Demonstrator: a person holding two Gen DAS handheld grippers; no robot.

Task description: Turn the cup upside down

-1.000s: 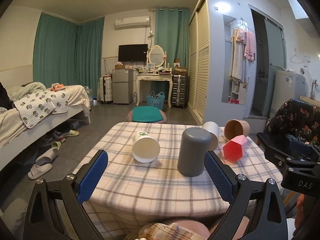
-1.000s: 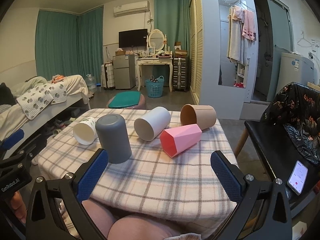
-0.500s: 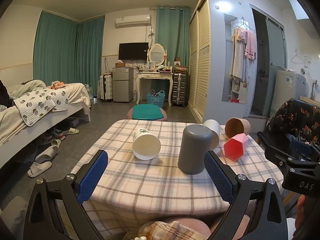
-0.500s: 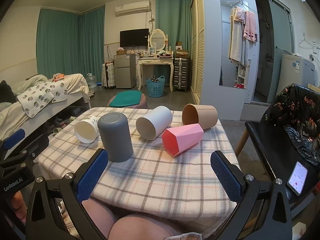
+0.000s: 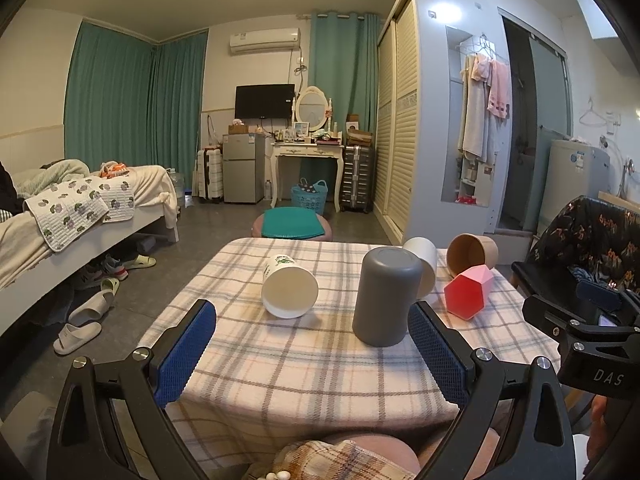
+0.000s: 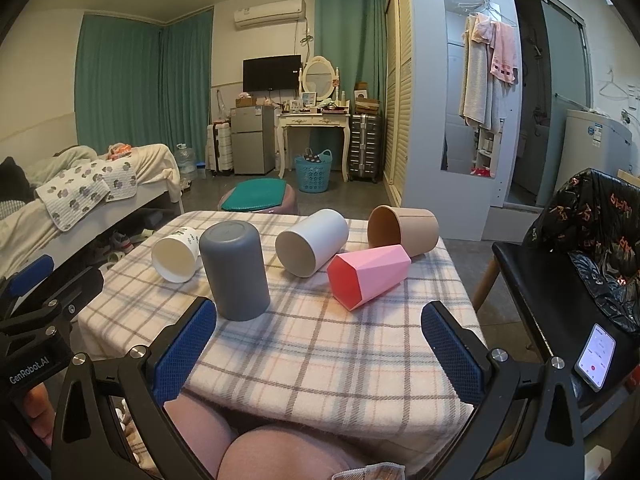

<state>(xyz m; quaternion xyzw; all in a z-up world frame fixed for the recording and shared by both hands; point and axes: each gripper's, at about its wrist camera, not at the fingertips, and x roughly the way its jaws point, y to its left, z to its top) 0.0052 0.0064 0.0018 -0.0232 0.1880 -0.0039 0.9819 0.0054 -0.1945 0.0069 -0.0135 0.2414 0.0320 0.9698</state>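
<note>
Over the last second both views creep slightly closer to the table [image 5: 304,376] while every cup keeps its place, so I judge this a slow approach with no cup chosen yet. The grey cup [image 5: 386,296] already stands mouth-down, just ahead of the left gripper [image 5: 312,344] and near its right finger. Four cups lie on their sides: the white printed cup [image 5: 290,290] ahead and slightly left of that claw, and the plain white cup [image 6: 312,242], pink cup [image 6: 368,274] and brown cup [image 6: 402,228] ahead of the right gripper [image 6: 318,344]. Both claws are level, spread wide and empty, short of the near table edge.
</note>
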